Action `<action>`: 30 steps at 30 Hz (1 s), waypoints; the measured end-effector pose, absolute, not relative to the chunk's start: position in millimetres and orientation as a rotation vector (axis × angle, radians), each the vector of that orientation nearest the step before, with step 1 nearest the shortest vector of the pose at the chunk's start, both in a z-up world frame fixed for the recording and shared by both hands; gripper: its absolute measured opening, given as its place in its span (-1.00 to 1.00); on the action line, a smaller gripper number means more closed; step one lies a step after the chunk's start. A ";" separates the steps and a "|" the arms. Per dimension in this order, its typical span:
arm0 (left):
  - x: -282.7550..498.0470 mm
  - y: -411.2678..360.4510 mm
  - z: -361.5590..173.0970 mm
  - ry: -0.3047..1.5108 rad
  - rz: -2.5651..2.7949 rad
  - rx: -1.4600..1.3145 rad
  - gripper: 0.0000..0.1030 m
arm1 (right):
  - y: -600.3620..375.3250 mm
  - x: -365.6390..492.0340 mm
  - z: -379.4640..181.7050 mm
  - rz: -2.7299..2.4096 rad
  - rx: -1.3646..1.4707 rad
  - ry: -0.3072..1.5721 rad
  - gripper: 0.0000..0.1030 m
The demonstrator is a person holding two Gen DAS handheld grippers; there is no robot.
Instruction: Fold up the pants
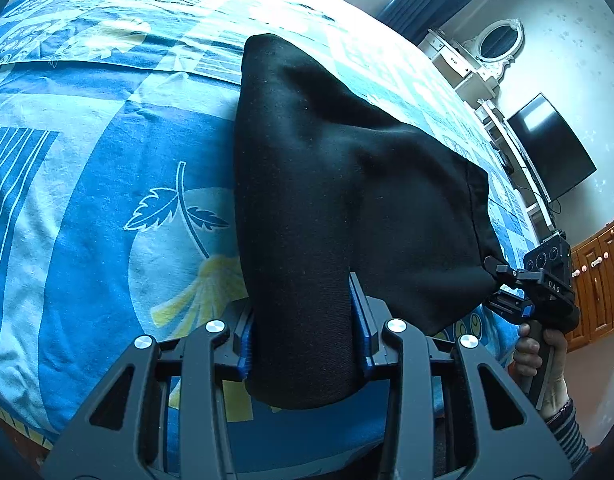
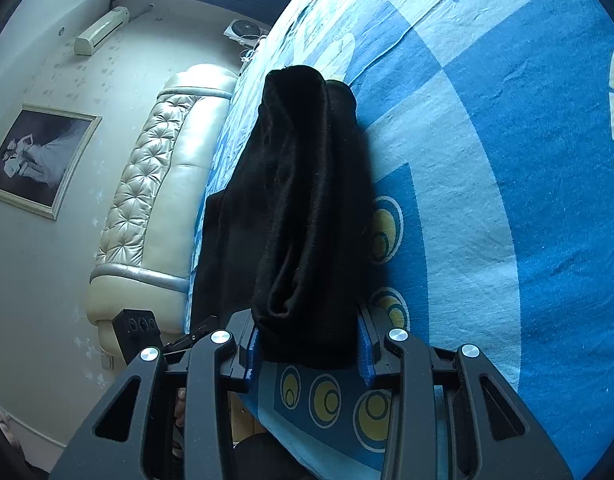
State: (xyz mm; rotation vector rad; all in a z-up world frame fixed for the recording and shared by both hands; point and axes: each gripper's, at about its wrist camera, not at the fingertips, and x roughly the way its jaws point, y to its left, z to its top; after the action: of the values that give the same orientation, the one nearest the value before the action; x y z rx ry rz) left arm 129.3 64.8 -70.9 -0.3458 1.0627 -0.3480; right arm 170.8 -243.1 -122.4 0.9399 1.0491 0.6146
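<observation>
Nearest in each wrist view are the jaws, and both pairs are pinching black cloth. The left gripper point(image 1: 303, 344) clamps a thick bunched roll of the pants point(image 1: 327, 184) between its blue pads point(image 1: 245, 344). The right gripper point(image 2: 309, 350) grips another bunched end of the pants point(image 2: 303, 208) the same way.

Beyond the jaws the pants lift off the bed point(image 1: 87, 208) near the edge and run away across the blue sheet, the far end resting on it.

I judge the risk lies in the bunching. Each pinch holds several layers at once, so an inner layer could slip free and sag, spoiling the fold. If the two hands carry the cloth unevenly, the edges would land skewed. The near part also hangs close to the bed's edge, where it could drag or drop off.

The left view alone shows the right gripper point(image 1: 503, 284) from outside, with the hand point(image 1: 543, 364) and striped sleeve point(image 1: 567, 424) behind it, and a TV point(image 1: 551, 148) beyond. The right view alone shows the layered open end of the cloth, the headboard point(image 2: 155, 184) and a framed picture point(image 2: 39, 160).
</observation>
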 end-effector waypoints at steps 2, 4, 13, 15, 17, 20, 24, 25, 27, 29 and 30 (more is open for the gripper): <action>128.3 65.1 -72.2 1.059 -0.349 -0.345 -0.27 | -244.2 169.3 -123.6 0.614 0.944 1.049 -0.27; 127.2 65.0 -72.6 1.059 -0.349 -0.345 -0.26 | -244.0 168.4 -123.5 0.614 0.948 1.048 -0.27; 122.8 63.9 -72.6 1.050 -0.353 -0.345 -0.25 | -247.5 165.8 -127.8 0.620 0.963 1.040 -0.27; 122.7 63.6 -72.6 1.050 -0.353 -0.344 -0.23 | -248.2 165.1 -128.7 0.621 0.968 1.036 -0.27; 122.0 62.7 -72.6 1.049 -0.356 -0.330 -0.15 | -249.4 164.3 -129.4 0.621 0.974 1.033 -0.27; 121.3 64.4 -73.1 1.043 -0.357 -0.329 0.07 | -252.8 164.0 -132.9 0.626 1.010 1.030 -0.25; 121.6 68.3 -75.1 1.037 -0.338 -0.332 0.40 | -258.1 163.5 -137.2 0.646 1.078 1.015 -0.13; 121.7 69.0 -76.1 1.036 -0.338 -0.331 0.44 | -258.9 163.2 -138.3 0.650 1.089 1.012 -0.12; 122.6 70.0 -76.9 1.034 -0.337 -0.328 0.52 | -260.3 162.9 -139.6 0.659 1.105 1.007 -0.11; 122.4 70.0 -76.7 1.029 -0.336 -0.319 0.57 | -260.8 162.5 -140.1 0.665 1.116 1.003 -0.08; 122.5 69.7 -76.3 1.029 -0.336 -0.314 0.58 | -261.3 162.0 -140.4 0.667 1.122 1.000 -0.07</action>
State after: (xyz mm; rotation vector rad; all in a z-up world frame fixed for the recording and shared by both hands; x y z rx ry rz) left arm 122.5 69.7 -76.3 -0.3141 1.0288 -0.3363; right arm 162.0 -261.3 -140.4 1.1222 0.9997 0.6673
